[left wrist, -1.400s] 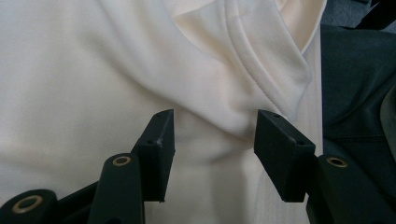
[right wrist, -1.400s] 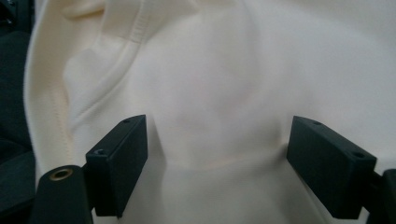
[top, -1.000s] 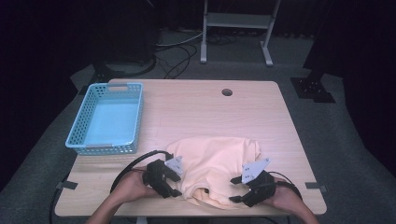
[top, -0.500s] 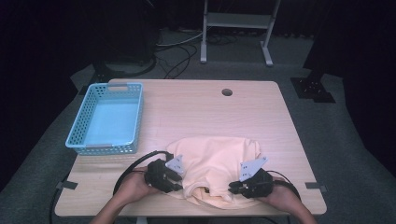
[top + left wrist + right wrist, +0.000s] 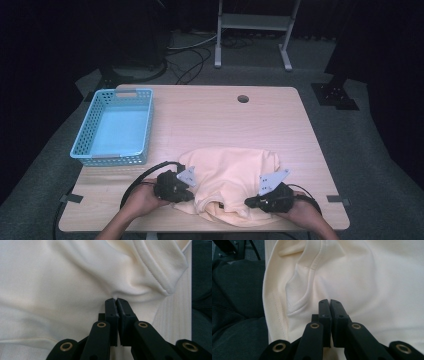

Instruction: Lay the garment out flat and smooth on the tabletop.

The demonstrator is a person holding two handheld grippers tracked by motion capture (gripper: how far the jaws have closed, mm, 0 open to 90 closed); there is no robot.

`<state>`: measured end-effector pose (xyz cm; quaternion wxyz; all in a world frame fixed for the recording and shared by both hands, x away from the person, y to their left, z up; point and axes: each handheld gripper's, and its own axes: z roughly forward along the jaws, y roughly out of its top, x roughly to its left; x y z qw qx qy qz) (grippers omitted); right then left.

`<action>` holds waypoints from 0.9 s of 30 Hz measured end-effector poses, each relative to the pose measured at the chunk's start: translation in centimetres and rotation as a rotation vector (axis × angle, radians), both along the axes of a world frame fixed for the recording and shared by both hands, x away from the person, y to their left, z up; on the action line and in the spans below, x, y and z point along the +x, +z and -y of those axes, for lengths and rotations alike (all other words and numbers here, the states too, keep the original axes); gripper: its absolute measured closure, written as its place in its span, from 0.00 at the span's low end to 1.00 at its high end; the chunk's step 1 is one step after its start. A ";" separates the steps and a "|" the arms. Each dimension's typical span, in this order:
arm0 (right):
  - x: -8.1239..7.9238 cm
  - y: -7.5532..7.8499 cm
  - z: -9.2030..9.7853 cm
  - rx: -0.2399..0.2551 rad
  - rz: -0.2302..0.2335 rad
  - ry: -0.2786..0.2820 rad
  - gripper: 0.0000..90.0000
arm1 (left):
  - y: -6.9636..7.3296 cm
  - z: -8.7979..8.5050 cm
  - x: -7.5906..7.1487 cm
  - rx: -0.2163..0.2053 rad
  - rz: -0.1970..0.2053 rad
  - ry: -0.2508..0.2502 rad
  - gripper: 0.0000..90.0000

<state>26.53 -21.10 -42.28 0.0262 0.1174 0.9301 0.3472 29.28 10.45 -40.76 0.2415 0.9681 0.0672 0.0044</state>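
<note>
Pinching the cream shirt (image 5: 231,175) at the counter's (image 5: 215,120) near edge, I have my left gripper (image 5: 116,300) and right gripper (image 5: 329,301) fingers just closed on its fabric; no readable label shows.

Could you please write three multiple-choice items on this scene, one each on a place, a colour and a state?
1. Where does the basket stand? A) left of the table B) right C) on the floor
2. What colour is the shirt? A) red B) pale yellow C) black
3. How does the left hand-held gripper stand? A) wide open B) shut on the shirt C) in the basket

A: the basket sits by the table's left edge.
B: the cloth is cream-yellow.
B: its jaws have just closed and pinch a fold of cloth.
</note>
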 end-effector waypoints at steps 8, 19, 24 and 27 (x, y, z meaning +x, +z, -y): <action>-0.1 0.7 0.0 0.010 0.005 0.014 0.98 | 0.7 -0.3 -0.3 -0.027 -0.016 -0.007 0.93; -0.1 0.1 -0.5 -0.032 -0.031 0.046 0.67 | -0.2 0.7 -0.7 -0.014 -0.010 -0.011 0.67; -0.2 -0.2 -1.0 -0.037 -0.018 0.036 0.77 | -0.3 0.9 -0.7 -0.010 0.009 0.002 0.78; -0.1 -0.2 -0.9 -0.027 -0.012 0.026 0.92 | -0.4 0.9 -0.4 -0.018 0.002 0.013 0.89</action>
